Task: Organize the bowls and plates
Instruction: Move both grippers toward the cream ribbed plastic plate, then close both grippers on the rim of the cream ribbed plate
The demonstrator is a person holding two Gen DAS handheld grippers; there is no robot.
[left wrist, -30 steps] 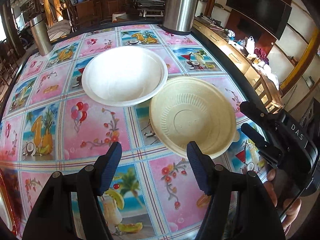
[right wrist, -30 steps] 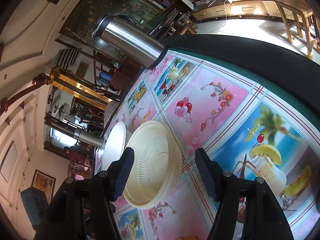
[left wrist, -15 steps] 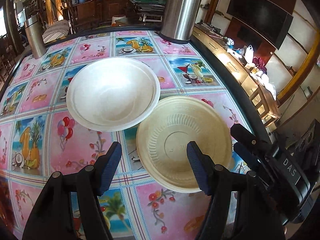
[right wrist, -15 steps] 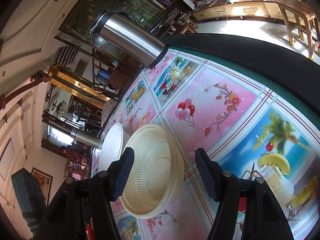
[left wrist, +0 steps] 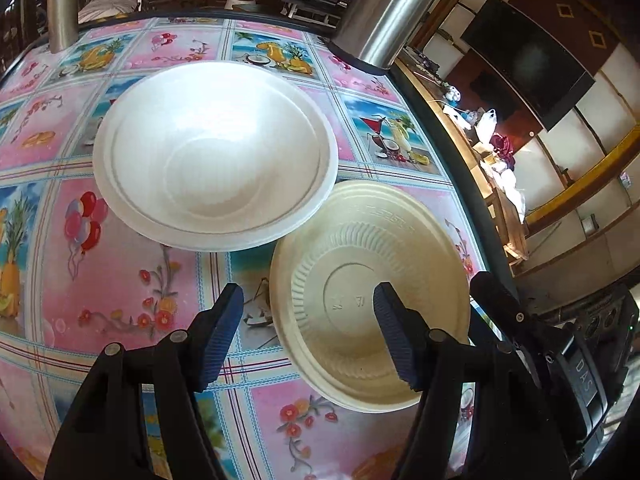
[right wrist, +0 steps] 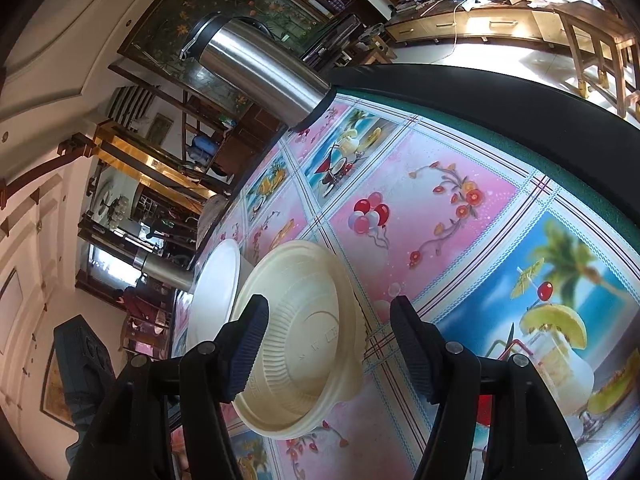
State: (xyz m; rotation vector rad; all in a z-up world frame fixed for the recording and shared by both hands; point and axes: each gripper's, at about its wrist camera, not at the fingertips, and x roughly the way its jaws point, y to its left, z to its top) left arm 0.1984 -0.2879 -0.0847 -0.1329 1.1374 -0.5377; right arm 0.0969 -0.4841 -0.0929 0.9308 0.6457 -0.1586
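A white bowl (left wrist: 216, 156) sits on the patterned tablecloth (left wrist: 112, 272), its rim touching a cream ribbed bowl (left wrist: 356, 292) to its right. My left gripper (left wrist: 308, 332) is open above the near left part of the cream bowl, its right finger over the bowl's middle. In the right wrist view, tilted sideways, my right gripper (right wrist: 328, 348) is open around the cream bowl (right wrist: 304, 336) from its side; the white bowl (right wrist: 214, 288) lies behind. The right gripper's body (left wrist: 560, 344) shows at the right edge of the left wrist view.
A tall steel flask (left wrist: 384, 12) stands at the table's far right edge and shows in the right wrist view (right wrist: 260, 64). A smaller steel cylinder (left wrist: 62, 4) stands at the far left. The dark table edge (left wrist: 452, 152) runs along the right.
Both grippers have moved forward and closer to the bowls. The cream bowl now lies between the right gripper's fingers; the left gripper's right finger has come over it.
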